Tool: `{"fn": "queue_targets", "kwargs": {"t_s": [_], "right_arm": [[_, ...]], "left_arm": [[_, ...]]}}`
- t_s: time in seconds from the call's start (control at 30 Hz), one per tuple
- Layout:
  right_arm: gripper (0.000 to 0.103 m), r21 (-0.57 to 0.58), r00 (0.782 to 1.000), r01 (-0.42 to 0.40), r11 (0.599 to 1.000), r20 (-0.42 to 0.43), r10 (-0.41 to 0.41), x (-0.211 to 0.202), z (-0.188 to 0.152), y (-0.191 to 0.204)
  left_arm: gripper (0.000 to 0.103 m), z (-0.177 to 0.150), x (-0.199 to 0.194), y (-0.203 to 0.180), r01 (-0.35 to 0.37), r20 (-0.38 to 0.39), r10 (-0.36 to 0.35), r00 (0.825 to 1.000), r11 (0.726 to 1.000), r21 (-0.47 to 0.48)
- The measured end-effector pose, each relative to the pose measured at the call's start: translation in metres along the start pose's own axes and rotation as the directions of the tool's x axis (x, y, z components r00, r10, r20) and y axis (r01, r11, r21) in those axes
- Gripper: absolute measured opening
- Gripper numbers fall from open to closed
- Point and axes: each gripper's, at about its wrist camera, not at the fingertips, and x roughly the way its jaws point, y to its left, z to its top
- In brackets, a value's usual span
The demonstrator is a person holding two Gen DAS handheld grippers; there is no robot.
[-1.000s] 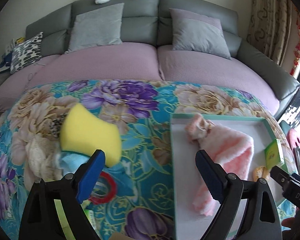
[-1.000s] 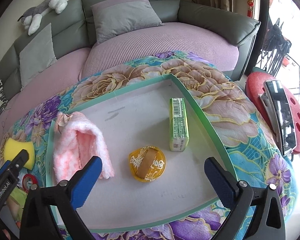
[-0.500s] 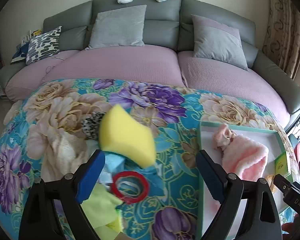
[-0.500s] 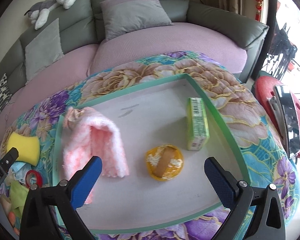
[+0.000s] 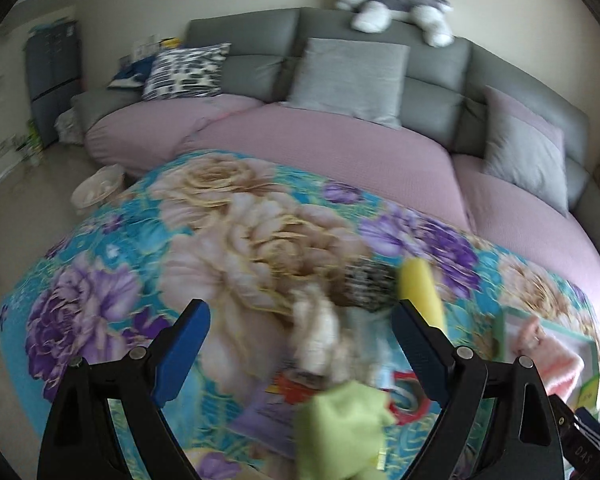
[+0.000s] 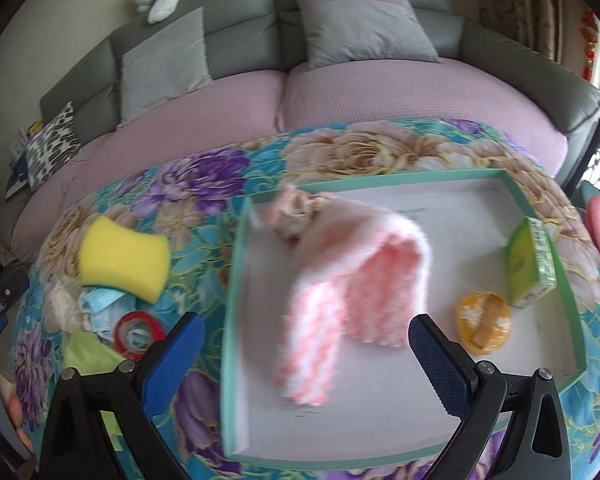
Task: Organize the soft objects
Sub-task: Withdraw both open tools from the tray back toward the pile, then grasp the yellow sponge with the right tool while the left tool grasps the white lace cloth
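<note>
Since the earlier frames you have swung both tools leftward across the tabletop (image 5: 112, 240). The left tool (image 5: 300, 344), which a second ago looked over the sponge and the tray edge, now frames the pile of loose items, with the tray pushed off to the right edge of its view. The right tool (image 6: 306, 352) has followed: the tray (image 6: 236, 280) that filled its view now sits right of centre, and the pile shows at its left.

Both tools stand wide apart and carry nothing.

The soft things are split between two spots. The pink towel (image 6: 356, 280) already lies in the tray, next to a green box (image 6: 532, 260) and an orange tub (image 6: 484, 320). The rest sit outside, left of the tray: the sponge (image 6: 120, 256) on top of the heap, a cream cloth (image 5: 320, 336) and a green cloth (image 5: 340, 420) between the left tool's jaws, and a red tape ring (image 6: 136, 330) beside them. A dark patterned item lies by the sponge in the left view, too blurred to name.

The shift suggests you are lining up the next pick from the pile, most likely one of the cloths under the left tool. The left view is smeared by motion, so settle before you close. The cloths overlap, and a careless pinch may drag a neighbour or the ring along.
</note>
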Motion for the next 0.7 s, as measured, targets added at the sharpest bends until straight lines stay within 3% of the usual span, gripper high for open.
{"fn": "queue_targets", "kwargs": {"t_s": [0.27, 0.5, 0.7], "right_arm": [[0.103, -0.061, 0.997, -0.073, 0.995, -0.022, 0.072, 0.015, -0.004, 0.051], [0.103, -0.105, 0.991, -0.131, 0.986, -0.032, 0.129, 0.024, -0.007, 0.084], [0.103, -0.121, 0.986, -0.168, 0.978, -0.015, 0.167, 0.027, -0.005, 0.097]], "left_arm": [[0.092, 0.002, 0.010, 0.049, -0.078, -0.003, 0.078, 0.997, 0.992, -0.102], [0.092, 0.000, 0.020, 0.075, -0.034, 0.029, 0.040, 0.999, 0.979, -0.200], [0.092, -0.002, 0.031, 0.074, -0.040, 0.015, 0.043, 0.999, 0.984, -0.173]]}}
